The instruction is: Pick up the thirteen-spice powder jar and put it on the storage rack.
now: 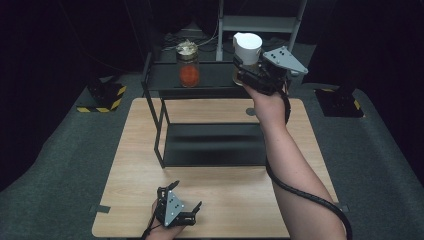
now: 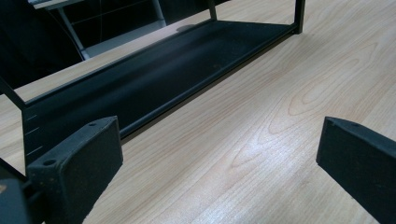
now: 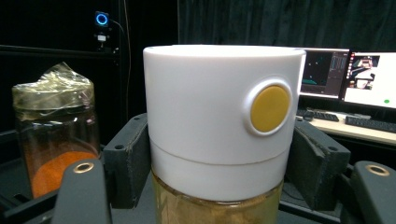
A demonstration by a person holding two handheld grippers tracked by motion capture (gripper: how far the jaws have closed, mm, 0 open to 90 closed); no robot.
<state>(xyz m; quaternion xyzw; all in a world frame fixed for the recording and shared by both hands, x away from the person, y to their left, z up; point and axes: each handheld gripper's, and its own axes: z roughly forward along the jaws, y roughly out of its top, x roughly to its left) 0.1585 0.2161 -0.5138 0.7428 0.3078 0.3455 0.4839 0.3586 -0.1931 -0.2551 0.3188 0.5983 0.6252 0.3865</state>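
The right gripper (image 1: 248,70) is clamped on a jar with a white lid (image 1: 247,50), its two black jaws pressed against either side just below the lid. In the right gripper view the lid (image 3: 219,116) is a tall white cylinder with a round yellow button (image 3: 269,108) on its side, and the glass beneath holds something yellowish-brown. The jar is held upright at the right end of the top shelf of a black metal rack (image 1: 210,80) standing at the far side of the wooden table (image 1: 225,200); whether its base rests on the shelf cannot be told. Well apart to its left on the same shelf stands a second glass jar (image 1: 189,65) with orange powder inside and crinkled clear film over its mouth.

The left gripper (image 1: 176,205) rests low at the near edge of the table, jaws spread wide with nothing between them; its own view looks across bare wood toward the rack's lower shelf (image 2: 154,79).
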